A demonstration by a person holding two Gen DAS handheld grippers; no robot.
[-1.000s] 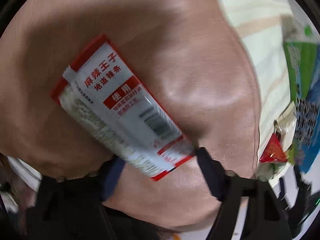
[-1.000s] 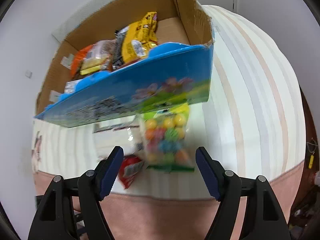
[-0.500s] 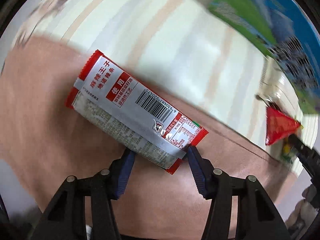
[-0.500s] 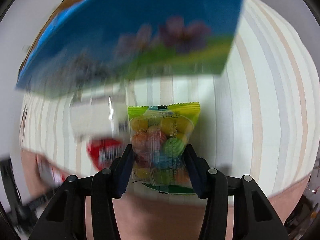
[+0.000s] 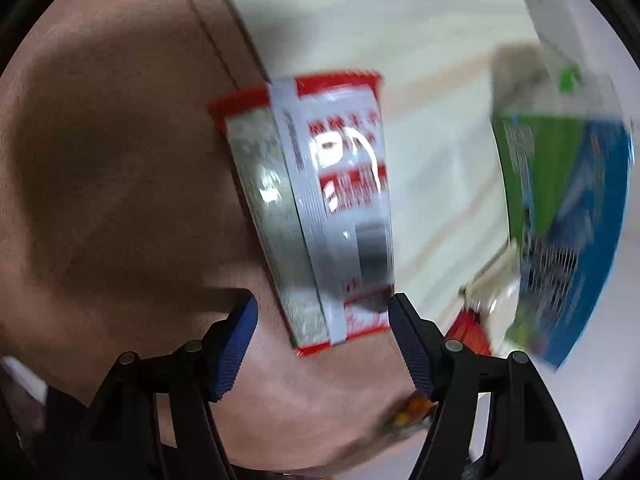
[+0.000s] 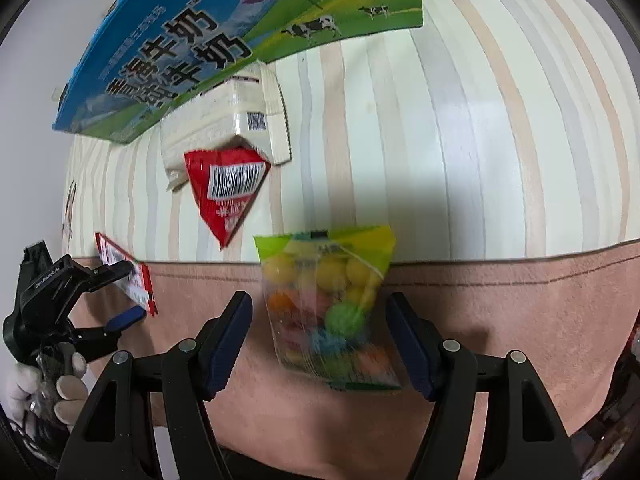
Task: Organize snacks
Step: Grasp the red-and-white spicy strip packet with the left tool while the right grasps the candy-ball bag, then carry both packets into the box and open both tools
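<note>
A red and silver snack packet (image 5: 320,208) lies across the edge between the pink cloth and the striped table. My left gripper (image 5: 322,312) is open, its jaws wide on either side of the packet's near end. That gripper and packet also show in the right wrist view (image 6: 124,280). A clear bag of coloured candy balls (image 6: 328,308) with a green top lies between the wide open jaws of my right gripper (image 6: 320,320). I cannot tell whether either packet touches a finger.
A blue and green milk carton box (image 6: 240,40) lies at the back, with a white wrapped snack (image 6: 224,120) and a red triangular packet (image 6: 224,188) beneath its edge. The striped tablecloth (image 6: 460,140) stretches right; pink cloth (image 6: 520,300) covers the near edge.
Both grippers opened wider. The left view swung, so the red and silver packet now points away from me. The right gripper pulled back, and the candy bag sits looser between its jaws.
</note>
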